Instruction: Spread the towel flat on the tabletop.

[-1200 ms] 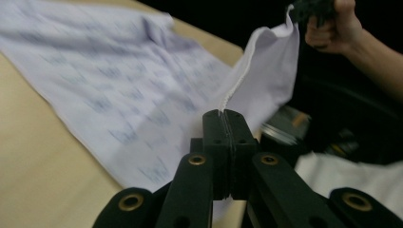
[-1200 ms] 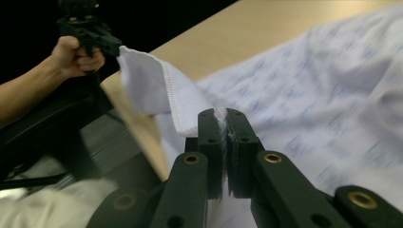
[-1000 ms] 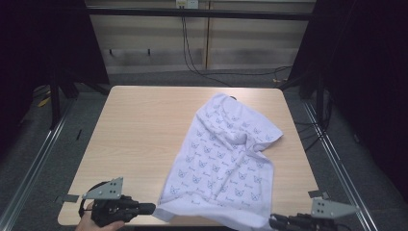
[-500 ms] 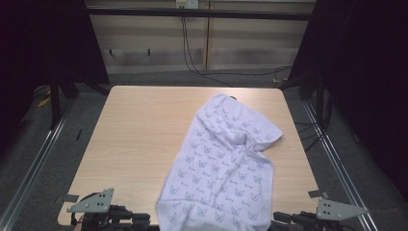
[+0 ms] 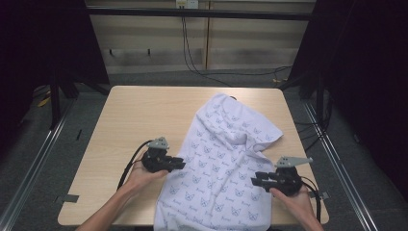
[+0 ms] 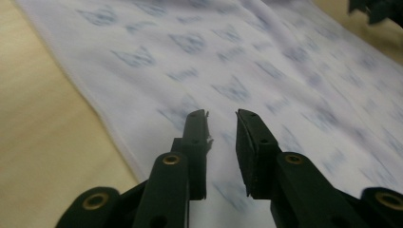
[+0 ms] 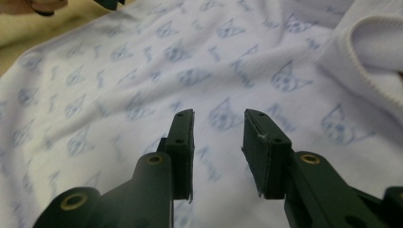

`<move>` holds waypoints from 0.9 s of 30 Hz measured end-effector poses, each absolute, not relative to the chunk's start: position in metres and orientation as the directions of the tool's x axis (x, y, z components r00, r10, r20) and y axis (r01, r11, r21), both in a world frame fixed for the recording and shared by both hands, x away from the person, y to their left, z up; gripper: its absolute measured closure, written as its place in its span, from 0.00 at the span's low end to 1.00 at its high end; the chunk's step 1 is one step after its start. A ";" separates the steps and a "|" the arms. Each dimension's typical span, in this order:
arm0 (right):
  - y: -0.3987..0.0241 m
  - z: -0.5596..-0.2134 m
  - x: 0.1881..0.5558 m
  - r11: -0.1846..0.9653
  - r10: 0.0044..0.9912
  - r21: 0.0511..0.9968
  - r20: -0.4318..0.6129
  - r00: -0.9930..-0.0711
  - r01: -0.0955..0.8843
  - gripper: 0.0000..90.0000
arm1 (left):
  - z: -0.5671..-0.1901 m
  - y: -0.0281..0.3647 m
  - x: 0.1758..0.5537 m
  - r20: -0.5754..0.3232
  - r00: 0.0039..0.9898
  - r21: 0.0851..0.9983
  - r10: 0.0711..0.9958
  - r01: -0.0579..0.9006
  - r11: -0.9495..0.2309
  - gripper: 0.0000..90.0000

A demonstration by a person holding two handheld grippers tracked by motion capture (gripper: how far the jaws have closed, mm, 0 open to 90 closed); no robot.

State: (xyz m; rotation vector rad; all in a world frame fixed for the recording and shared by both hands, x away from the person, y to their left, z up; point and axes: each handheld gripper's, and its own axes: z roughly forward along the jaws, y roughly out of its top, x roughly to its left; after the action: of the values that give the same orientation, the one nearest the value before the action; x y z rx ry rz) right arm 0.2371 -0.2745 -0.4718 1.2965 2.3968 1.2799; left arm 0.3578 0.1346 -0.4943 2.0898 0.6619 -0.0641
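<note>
The white cotton garment printed with small grey cat faces (image 5: 222,159) lies spread along the right half of the pale wooden surface (image 5: 125,120), running from the far middle down to the near edge, where its hem hangs slightly over. Near its middle right the cloth bunches into folds, and a ribbed cuff or collar edge (image 7: 375,42) shows in the right gripper view.

Your left gripper (image 5: 175,163) sits over the garment's left border, its jaws apart with nothing between them; in the left gripper view (image 6: 222,118) they hover just above the cloth, beside the hemmed edge. Your right gripper (image 5: 256,181) is at the garment's right side, its jaws likewise apart and empty (image 7: 218,121), pointing inward across the printed fabric.

You appear to be at the reaching step, lining up both grippers to take hold of opposite sides. Next, lower each pair of jaws onto an edge, catch a single layer rather than a bunch, and close firmly before lifting
</note>
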 end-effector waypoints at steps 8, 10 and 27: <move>-0.281 -0.485 0.280 0.246 0.776 0.710 0.265 -0.573 0.660 0.68 | -0.503 0.126 0.358 -0.184 0.867 0.709 0.463 0.443 -0.548 0.98; -0.275 -0.490 0.279 0.277 0.776 0.697 0.244 -0.582 0.661 0.67 | -0.503 0.136 0.351 -0.203 0.861 0.702 0.466 0.460 -0.544 0.99; -0.241 -0.492 0.288 0.344 0.727 0.727 0.194 -0.658 0.595 0.59 | -0.493 0.219 0.266 -0.353 0.853 0.691 0.385 0.515 -0.507 0.91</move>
State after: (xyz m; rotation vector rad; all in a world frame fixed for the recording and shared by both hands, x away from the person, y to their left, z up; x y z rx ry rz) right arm 0.2877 -0.2409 -0.4917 1.2105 2.4369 1.2091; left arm 0.2664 0.2190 -0.4935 2.1646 0.6517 -0.1930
